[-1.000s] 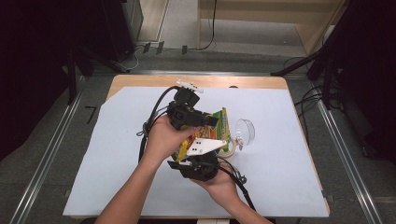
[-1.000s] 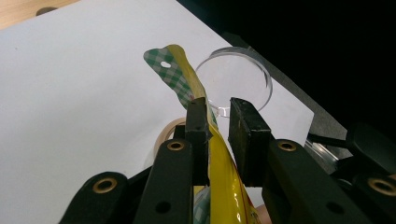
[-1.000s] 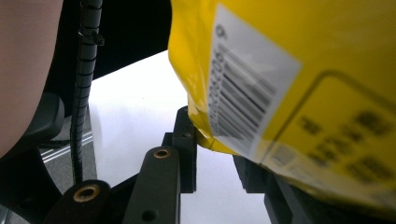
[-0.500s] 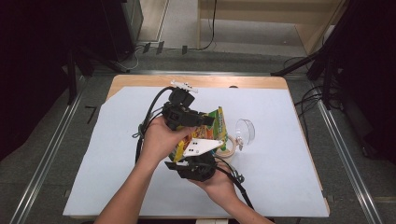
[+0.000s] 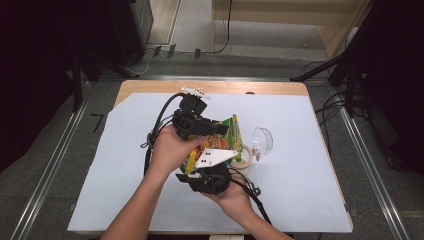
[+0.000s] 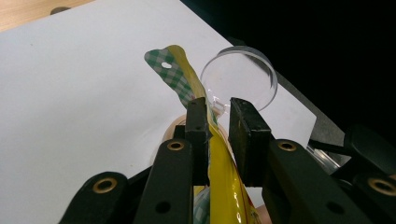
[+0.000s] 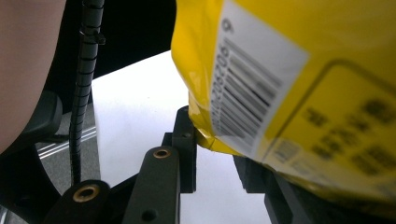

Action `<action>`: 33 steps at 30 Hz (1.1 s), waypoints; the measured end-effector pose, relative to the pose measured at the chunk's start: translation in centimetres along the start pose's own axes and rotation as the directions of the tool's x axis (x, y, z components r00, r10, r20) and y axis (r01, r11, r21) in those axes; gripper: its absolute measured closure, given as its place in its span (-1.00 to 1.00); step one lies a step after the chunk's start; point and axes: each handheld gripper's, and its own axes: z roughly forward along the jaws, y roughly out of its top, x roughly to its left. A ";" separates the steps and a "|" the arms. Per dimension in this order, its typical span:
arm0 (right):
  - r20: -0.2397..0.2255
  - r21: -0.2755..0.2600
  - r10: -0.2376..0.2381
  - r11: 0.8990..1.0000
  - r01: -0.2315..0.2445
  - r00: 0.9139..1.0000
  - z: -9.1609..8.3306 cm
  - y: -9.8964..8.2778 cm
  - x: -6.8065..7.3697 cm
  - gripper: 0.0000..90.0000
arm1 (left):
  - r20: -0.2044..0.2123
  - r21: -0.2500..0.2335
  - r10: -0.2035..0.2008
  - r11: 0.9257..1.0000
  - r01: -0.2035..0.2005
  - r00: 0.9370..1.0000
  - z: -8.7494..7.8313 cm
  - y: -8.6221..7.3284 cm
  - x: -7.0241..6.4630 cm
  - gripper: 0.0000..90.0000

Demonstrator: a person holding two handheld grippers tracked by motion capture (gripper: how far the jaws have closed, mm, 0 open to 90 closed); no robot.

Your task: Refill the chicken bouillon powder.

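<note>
1. Across the wooden table [image 5: 150,86], covered almost wholly by a white sheet [image 5: 300,200].
2. At the sheet's centre, lifted between both hands: a yellow snack bag [image 5: 231,136], glossy, with a green-and-white checked top strip pierced by a hang hole [image 6: 166,66], red and green print on its face; white barcode label [image 7: 247,88] on the back, digits too blurred to read, no brand legible.
3. At 10 o'clock of the bag, the left gripper [image 6: 218,122]: jaws drawn in on the bag's upper edge, left pad against the film, a narrow gap at the right pad.
4. At 6 o'clock of the bag, the right gripper [image 7: 219,151], grey plate on top: jaws either side of the bag's lower corner; cannot tell whether the pads press it.
5. At 3 o'clock of the bag, a clear plastic cup [image 5: 263,141] lying on its side on the sheet.
6. Just beside the cup, at its 8 o'clock, partly under the bag: a beige tape roll [image 5: 244,157].
</note>
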 end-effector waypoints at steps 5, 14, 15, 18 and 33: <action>0.000 0.000 -0.001 1.000 0.001 1.000 0.0 0.0 0.0 0.63 | 0.000 0.000 0.000 1.000 0.000 1.000 0.0 0.0 0.0 0.73; 0.000 0.001 -0.002 1.000 0.002 1.000 0.0 0.0 0.0 0.63 | 0.004 0.002 -0.001 1.000 0.001 1.000 0.0 0.0 0.0 0.73; 0.000 0.002 -0.003 1.000 0.003 1.000 0.0 0.0 0.0 0.63 | 0.004 0.002 -0.002 1.000 0.002 1.000 0.1 0.0 0.0 0.73; -0.002 0.003 0.002 1.000 -0.002 1.000 0.0 0.0 0.0 0.62 | 0.003 0.009 -0.007 1.000 0.007 1.000 0.2 0.0 0.1 0.73; 0.009 0.015 -0.022 1.000 0.021 1.000 -0.1 0.1 0.0 0.62 | 0.010 0.018 -0.017 1.000 0.017 1.000 0.3 0.0 0.2 0.74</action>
